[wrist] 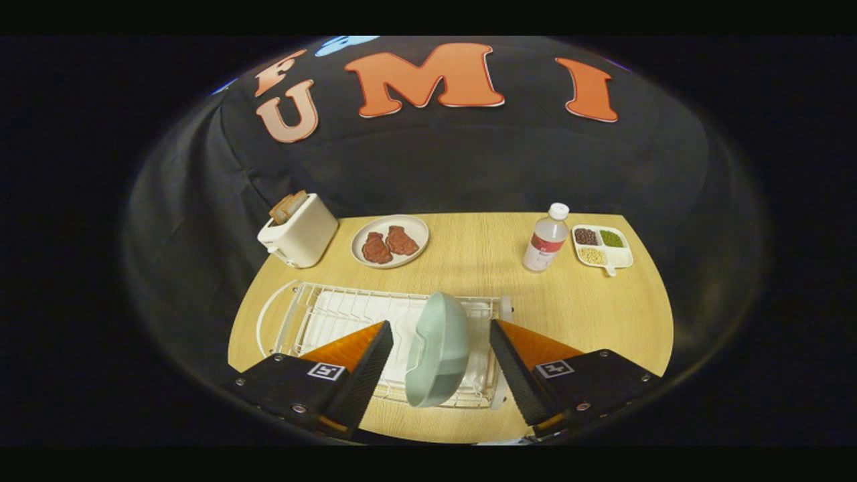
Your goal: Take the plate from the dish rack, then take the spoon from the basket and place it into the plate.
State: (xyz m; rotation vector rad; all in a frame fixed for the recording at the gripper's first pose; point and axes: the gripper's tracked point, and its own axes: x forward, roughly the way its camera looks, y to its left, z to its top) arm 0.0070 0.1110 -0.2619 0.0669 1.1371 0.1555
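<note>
A pale green plate (pixel 438 351) stands on edge in the white wire dish rack (pixel 335 314) on the wooden table. My gripper (pixel 438 358) is open, its two fingers on either side of the plate with a gap on each side, neither touching it. The left finger (pixel 365 361) hangs over the rack's middle, the right finger (pixel 515 365) over its right end.
Beyond the rack are a white toaster (pixel 299 231) with bread in it, a round plate with two brown pieces of food (pixel 390 241), a clear bottle with a white cap (pixel 547 237) and a divided white dish of beans (pixel 601 246). Bare table (pixel 589 308) lies right of the rack.
</note>
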